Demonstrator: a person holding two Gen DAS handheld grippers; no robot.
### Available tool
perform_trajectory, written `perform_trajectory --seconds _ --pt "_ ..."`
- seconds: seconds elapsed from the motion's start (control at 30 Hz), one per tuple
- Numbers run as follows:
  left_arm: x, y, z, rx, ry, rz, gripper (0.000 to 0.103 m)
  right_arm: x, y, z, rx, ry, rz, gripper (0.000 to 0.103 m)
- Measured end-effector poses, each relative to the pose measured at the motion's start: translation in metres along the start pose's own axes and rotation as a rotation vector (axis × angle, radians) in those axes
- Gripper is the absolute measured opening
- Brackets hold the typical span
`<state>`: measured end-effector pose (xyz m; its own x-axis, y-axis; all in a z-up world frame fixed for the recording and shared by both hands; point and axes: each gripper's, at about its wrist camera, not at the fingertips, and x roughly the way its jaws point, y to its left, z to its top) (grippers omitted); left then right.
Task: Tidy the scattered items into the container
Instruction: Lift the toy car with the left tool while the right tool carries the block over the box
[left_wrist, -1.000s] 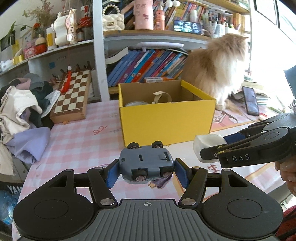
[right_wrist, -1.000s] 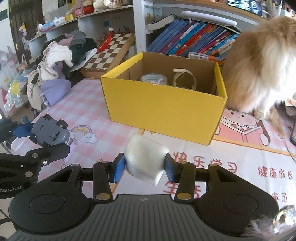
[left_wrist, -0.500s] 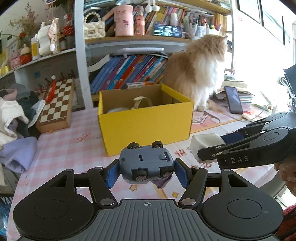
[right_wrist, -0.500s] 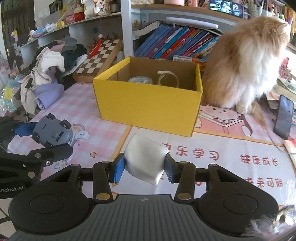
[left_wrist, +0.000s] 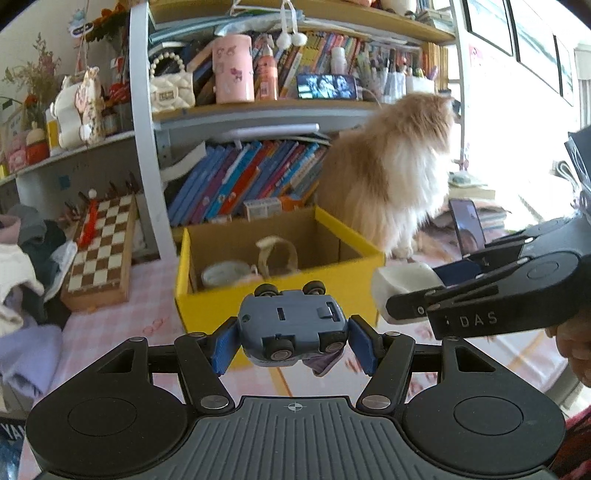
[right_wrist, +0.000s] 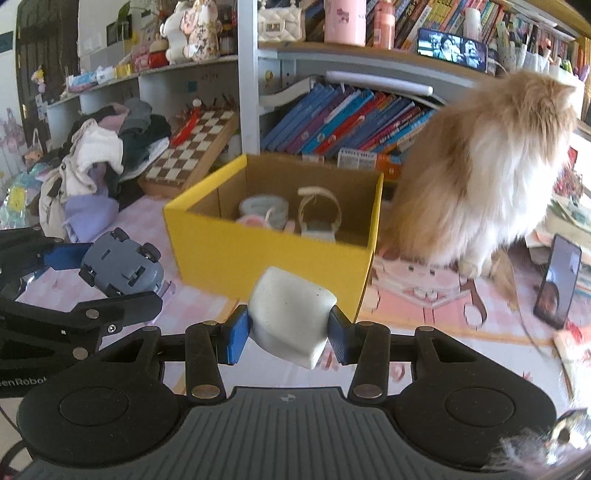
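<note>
My left gripper is shut on a grey-blue toy car, held wheels-up in the air in front of the yellow cardboard box. My right gripper is shut on a white rounded block, also off the table and near the box's front wall. In the right wrist view the toy car hangs at the left. In the left wrist view the white block shows at the right. Inside the box lie a pale round tin and a cream strap loop.
A fluffy orange-and-white cat sits just right of the box. A phone leans at the far right. A chessboard and a clothes pile lie to the left. Bookshelves stand behind. A hand holds the right gripper.
Both grippers have risen and drawn nearer the box, so its inside now shows more from above. Each still holds its item.
</note>
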<state>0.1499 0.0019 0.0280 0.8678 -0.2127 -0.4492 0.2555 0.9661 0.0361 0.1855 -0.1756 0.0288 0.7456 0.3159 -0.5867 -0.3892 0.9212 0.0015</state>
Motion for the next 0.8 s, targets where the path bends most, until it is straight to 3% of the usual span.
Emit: perform_trajectory --seconds 0.33,0.5,0.8 --pt "0.030 0.009 0.047 -0.030 -0.053 0.047 0.063 0.023 -0.035 0.047 -0.051 -0.081 0.039 0.043" --pt "0.063 0.015 0.070 0.001 -0.037 0.067 0.063 0.053 -0.043 0.073 -0.131 -0.084 0.086 0.043" --pt "0.151 0.035 0.094 0.004 0.113 0.066 0.063 0.139 -0.043 0.104 -0.339 0.082 0.159 0.043"
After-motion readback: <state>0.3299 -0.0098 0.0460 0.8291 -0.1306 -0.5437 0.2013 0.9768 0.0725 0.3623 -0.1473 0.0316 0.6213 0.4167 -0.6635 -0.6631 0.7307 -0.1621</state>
